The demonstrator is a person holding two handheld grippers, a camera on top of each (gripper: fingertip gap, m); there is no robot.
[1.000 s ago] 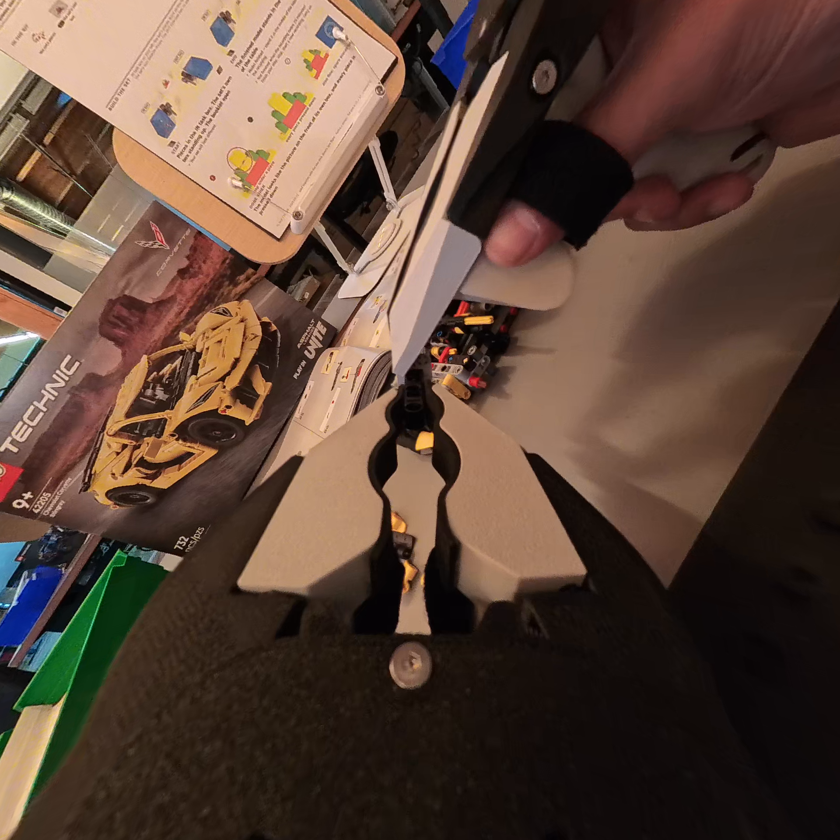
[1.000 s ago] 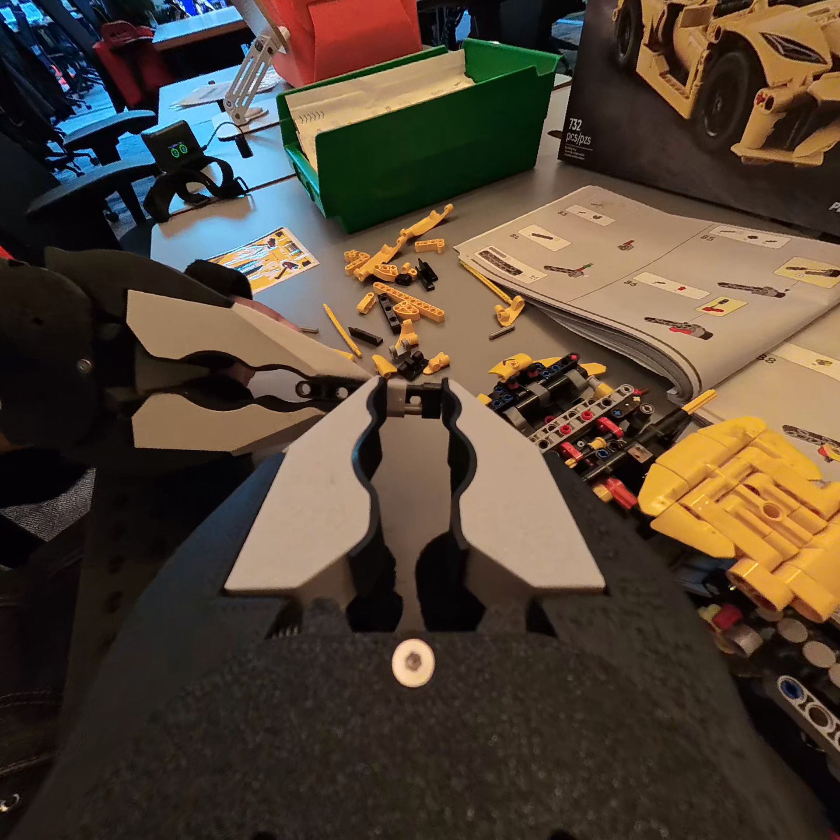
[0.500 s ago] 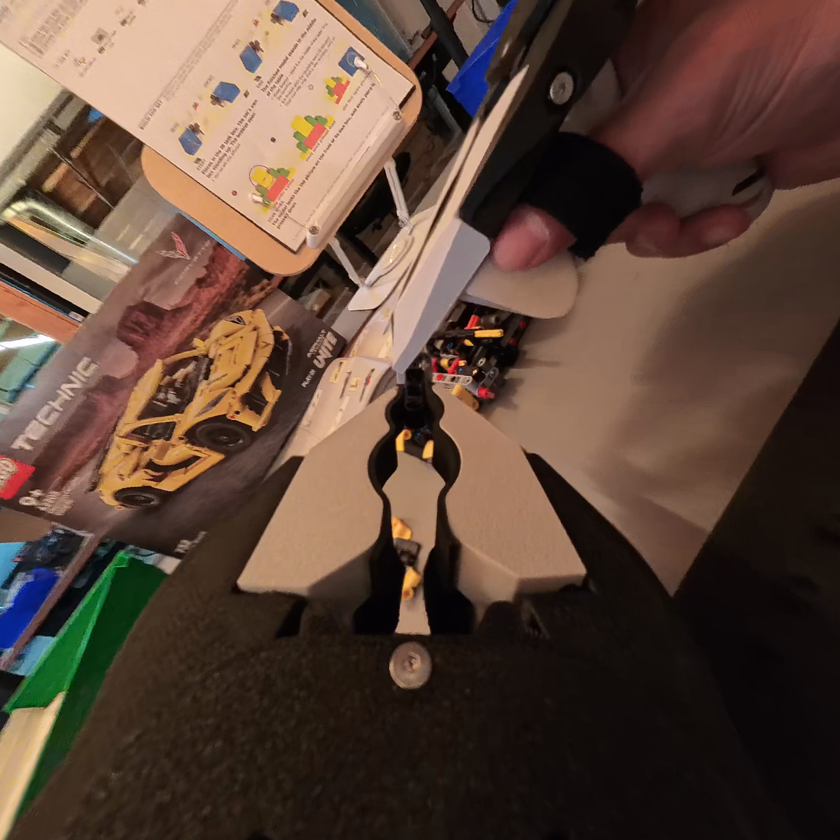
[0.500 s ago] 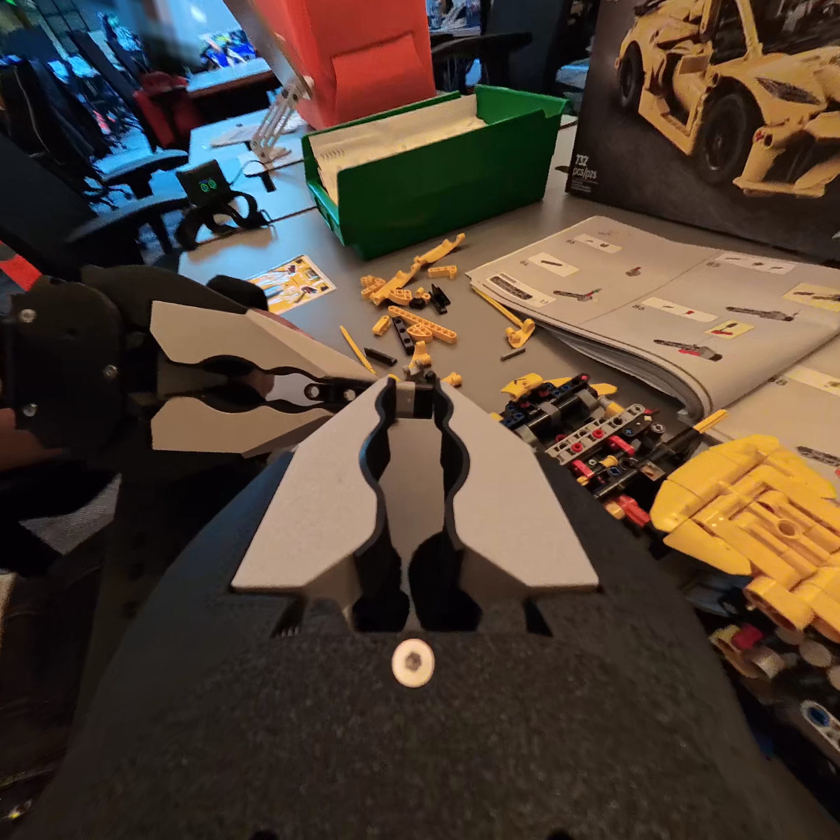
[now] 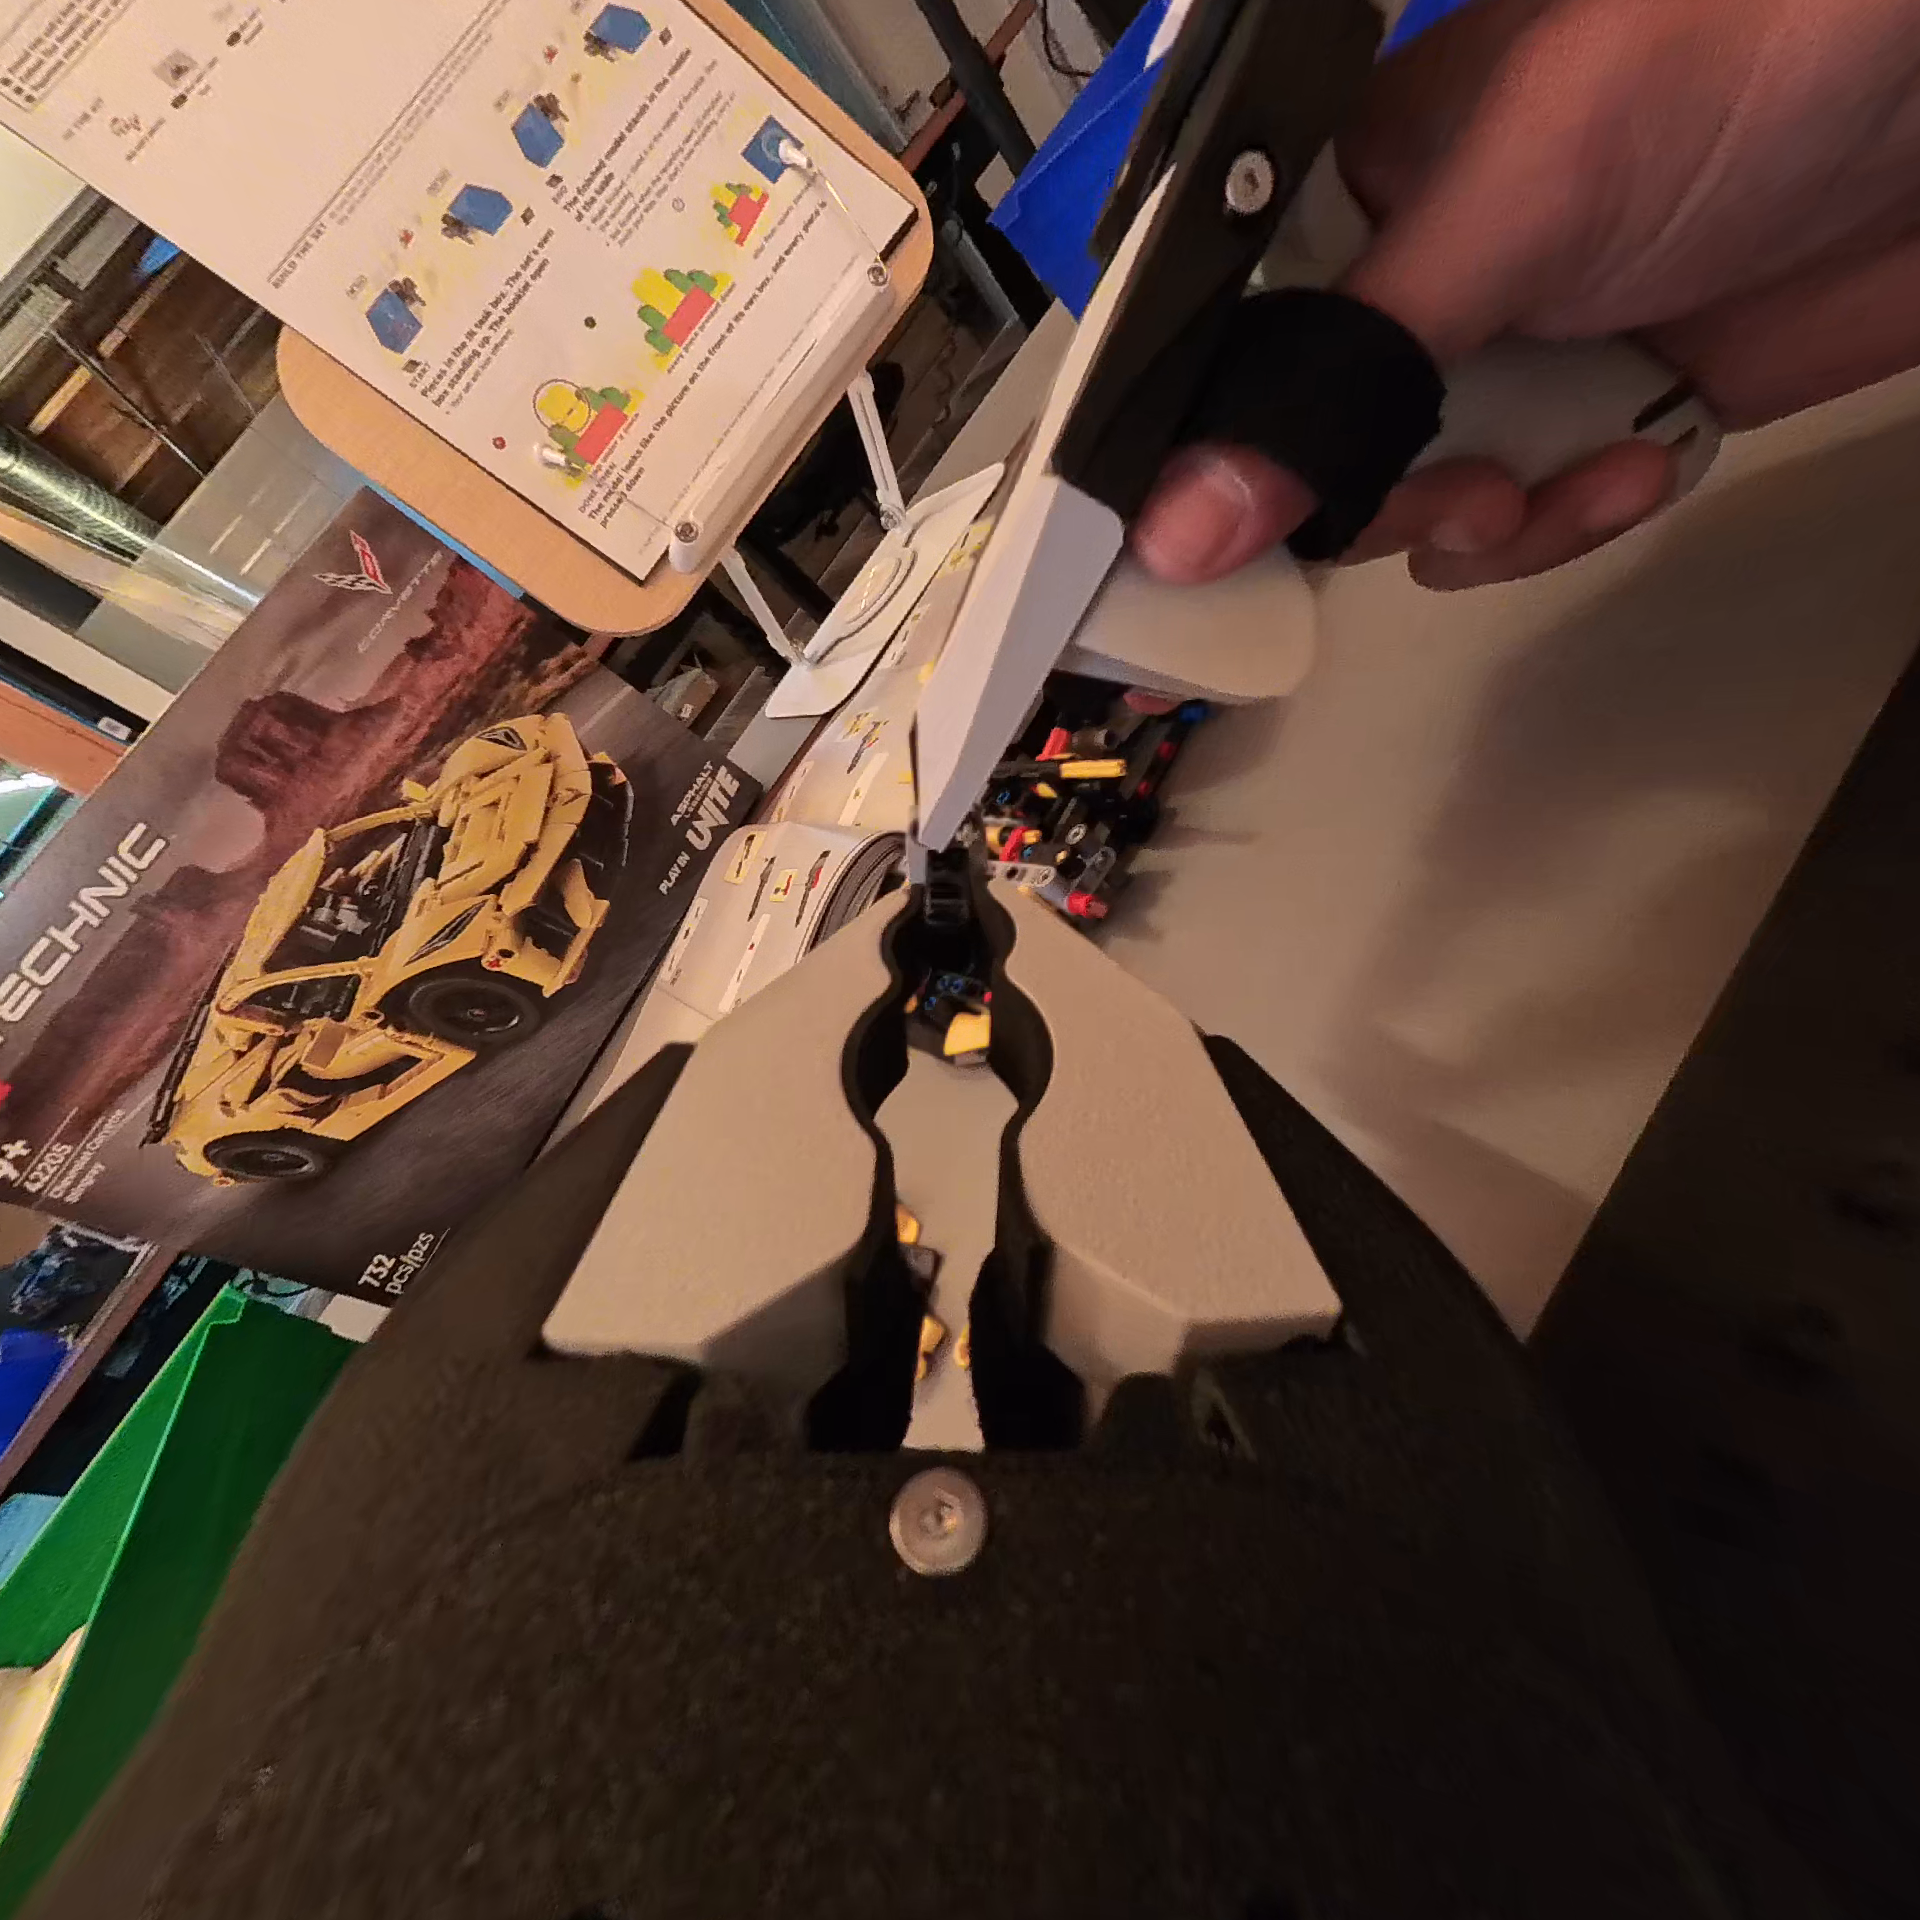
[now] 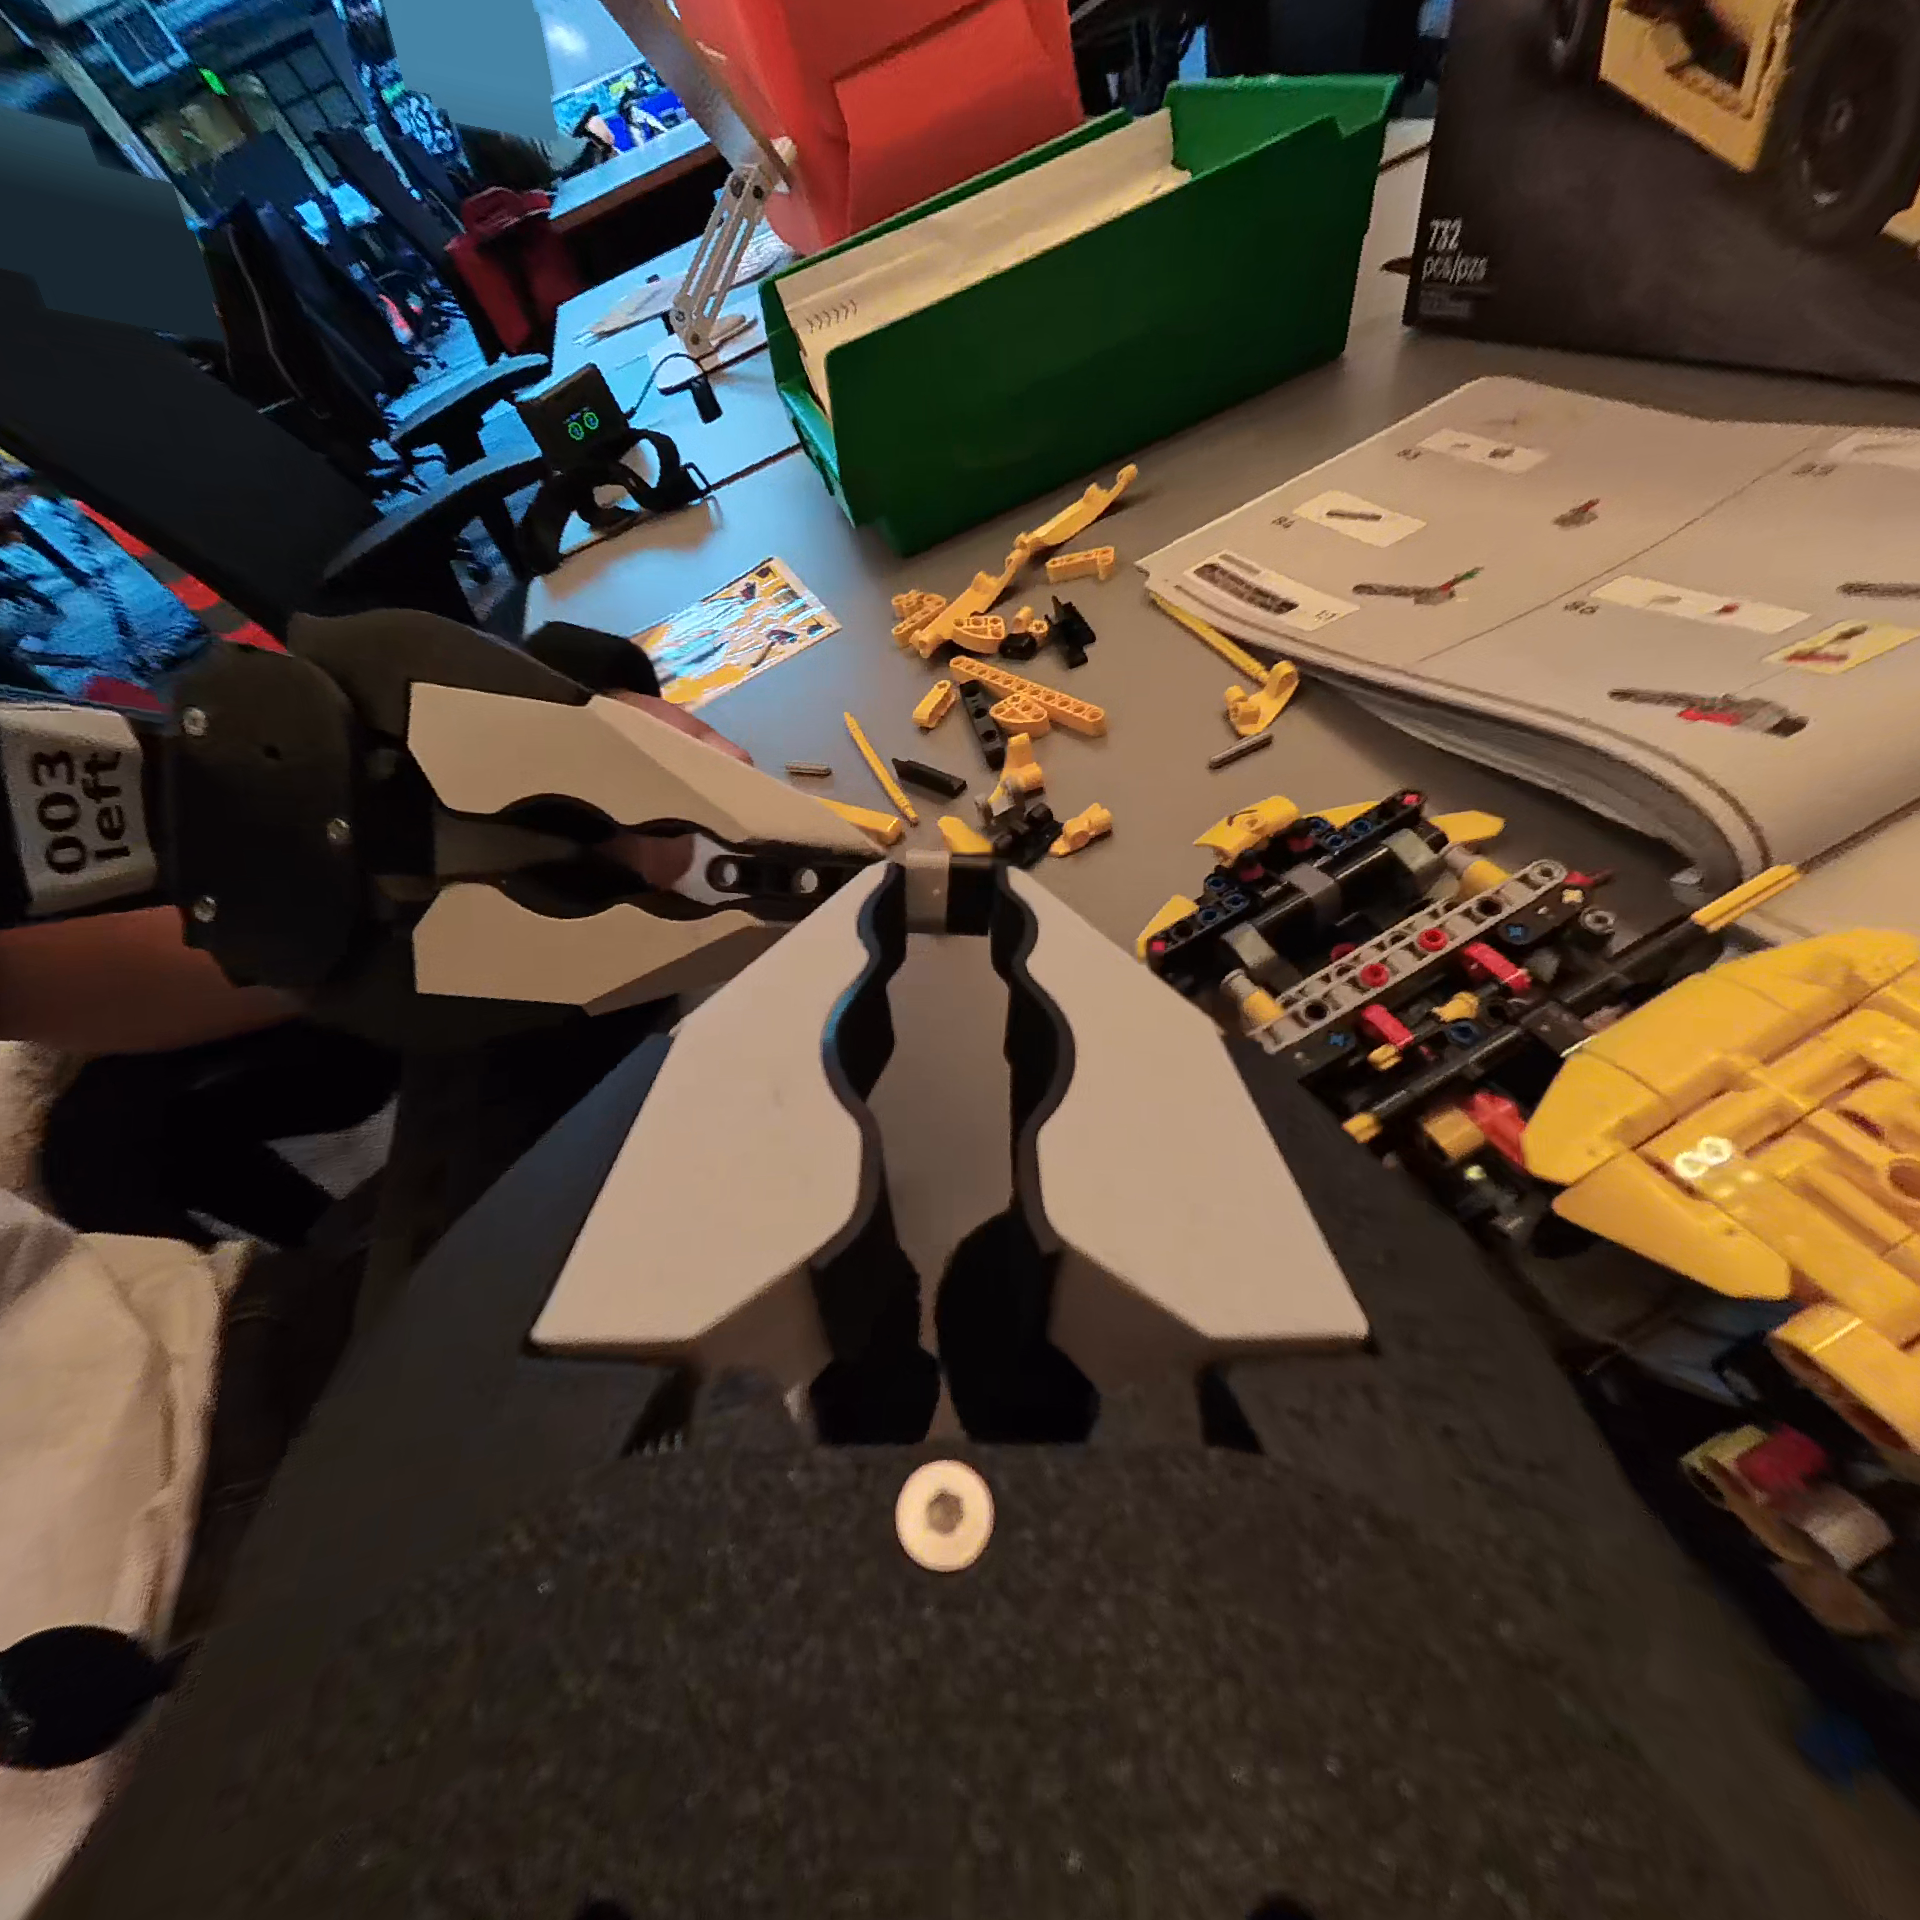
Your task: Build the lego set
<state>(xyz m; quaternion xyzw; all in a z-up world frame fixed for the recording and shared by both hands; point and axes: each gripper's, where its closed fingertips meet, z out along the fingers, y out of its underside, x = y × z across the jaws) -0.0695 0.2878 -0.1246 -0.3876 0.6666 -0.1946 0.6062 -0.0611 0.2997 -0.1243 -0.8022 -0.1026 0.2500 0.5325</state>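
My left gripper point(image 5: 948, 902) is shut on a black beam with holes point(image 5: 945, 896). In the right wrist view the left gripper point(image 6: 873, 860) comes in from the left, with the beam point(image 6: 758, 878) sticking out of its tips. My right gripper point(image 6: 945, 883) is shut on a small grey and black piece point(image 6: 930, 896). The beam's end touches that piece, and both grippers are held tip to tip above the table's front edge. In the left wrist view the right gripper point(image 5: 935, 826) points down from above, held by a hand point(image 5: 1621, 208).
A black, grey and red chassis point(image 6: 1382, 956) and yellow bodywork point(image 6: 1766, 1122) lie at the right. Several loose yellow and black pieces point(image 6: 997, 707) lie ahead, with a sticker sheet point(image 6: 738, 629), an open booklet point(image 6: 1558, 623), a green bin point(image 6: 1091, 343) and the set's box point(image 5: 364, 883) beyond. Both grippers' tips are close together, under 4 cm apart.
Both grippers stay shut and tip to tip. They have shifted and tilted slightly together, so the table things sit a little differently in both views.
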